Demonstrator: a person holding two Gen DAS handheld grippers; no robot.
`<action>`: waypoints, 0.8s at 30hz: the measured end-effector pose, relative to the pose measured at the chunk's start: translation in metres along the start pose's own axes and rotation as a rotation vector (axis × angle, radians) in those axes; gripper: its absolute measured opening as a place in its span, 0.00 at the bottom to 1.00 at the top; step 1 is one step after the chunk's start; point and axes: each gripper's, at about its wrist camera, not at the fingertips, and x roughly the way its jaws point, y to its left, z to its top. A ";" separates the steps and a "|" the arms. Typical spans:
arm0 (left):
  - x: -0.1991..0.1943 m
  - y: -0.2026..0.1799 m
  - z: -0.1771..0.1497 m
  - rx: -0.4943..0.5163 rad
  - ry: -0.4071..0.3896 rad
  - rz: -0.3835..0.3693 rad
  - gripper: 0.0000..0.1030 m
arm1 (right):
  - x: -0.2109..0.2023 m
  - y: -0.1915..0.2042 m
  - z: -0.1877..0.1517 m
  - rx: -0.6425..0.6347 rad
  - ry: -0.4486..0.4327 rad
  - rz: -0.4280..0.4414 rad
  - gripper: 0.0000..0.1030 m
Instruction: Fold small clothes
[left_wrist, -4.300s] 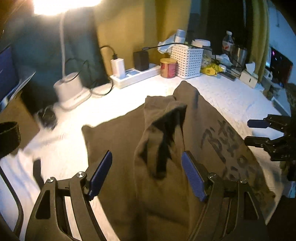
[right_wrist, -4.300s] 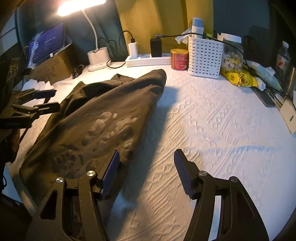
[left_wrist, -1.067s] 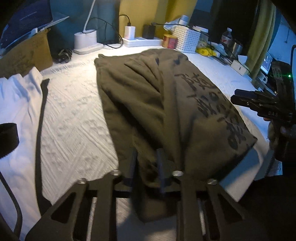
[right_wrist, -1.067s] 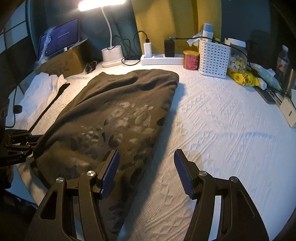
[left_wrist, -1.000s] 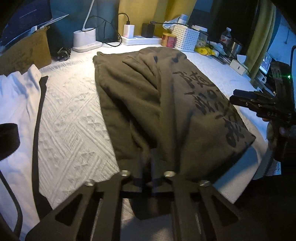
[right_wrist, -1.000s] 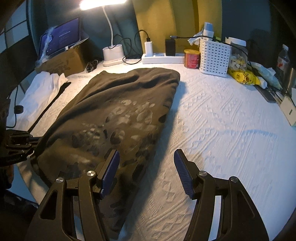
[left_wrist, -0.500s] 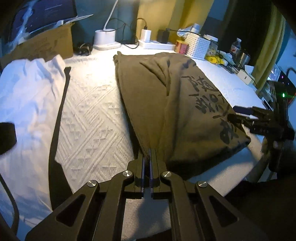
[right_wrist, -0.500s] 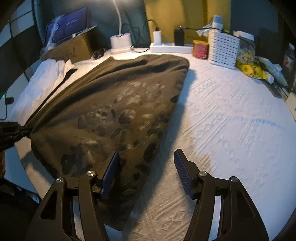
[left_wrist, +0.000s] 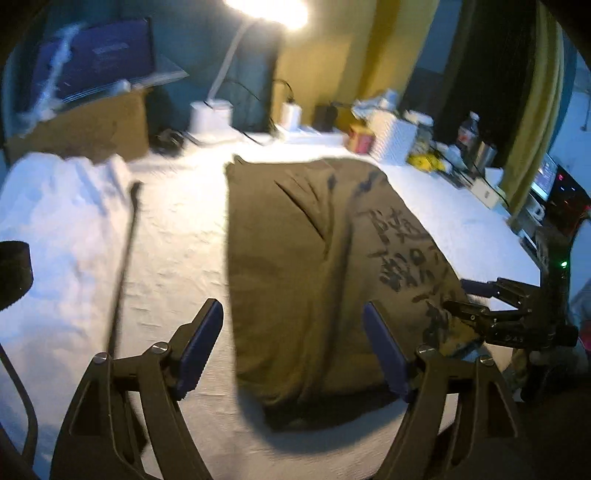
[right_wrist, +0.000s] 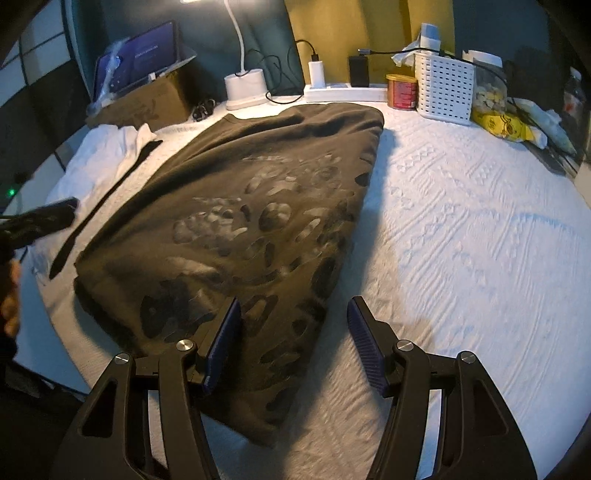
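Note:
An olive-brown shirt with dark printed lettering (left_wrist: 317, 266) lies folded lengthwise on the white textured cloth, its near end at the front edge. It also shows in the right wrist view (right_wrist: 251, 221). My left gripper (left_wrist: 293, 347) is open and empty, raised just above the shirt's near end. My right gripper (right_wrist: 293, 339) is open and empty, straddling the shirt's near right edge; it also shows in the left wrist view (left_wrist: 469, 295) at the shirt's right corner. The left gripper shows blurred at the left edge of the right wrist view (right_wrist: 44, 218).
A white garment (left_wrist: 55, 229) and a black strap (left_wrist: 125, 258) lie left of the shirt. At the back stand a cardboard box (right_wrist: 144, 99), lamp base (right_wrist: 245, 88), power strip (right_wrist: 343, 92), red tin (right_wrist: 402, 90) and white basket (right_wrist: 445, 88).
My left gripper has opened, let go of the shirt's near end and lifted back. The shirt now lies flatter. My right gripper has stayed open near the shirt's right edge.

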 end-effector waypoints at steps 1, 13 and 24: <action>0.009 -0.002 -0.002 0.005 0.025 -0.024 0.74 | -0.002 0.000 -0.002 0.003 -0.004 0.001 0.62; 0.011 -0.027 -0.017 0.107 0.134 -0.075 0.02 | -0.018 0.008 -0.022 -0.007 -0.027 0.021 0.09; 0.014 -0.030 -0.029 0.114 0.249 -0.128 0.06 | -0.029 0.007 -0.033 -0.040 0.033 0.036 0.09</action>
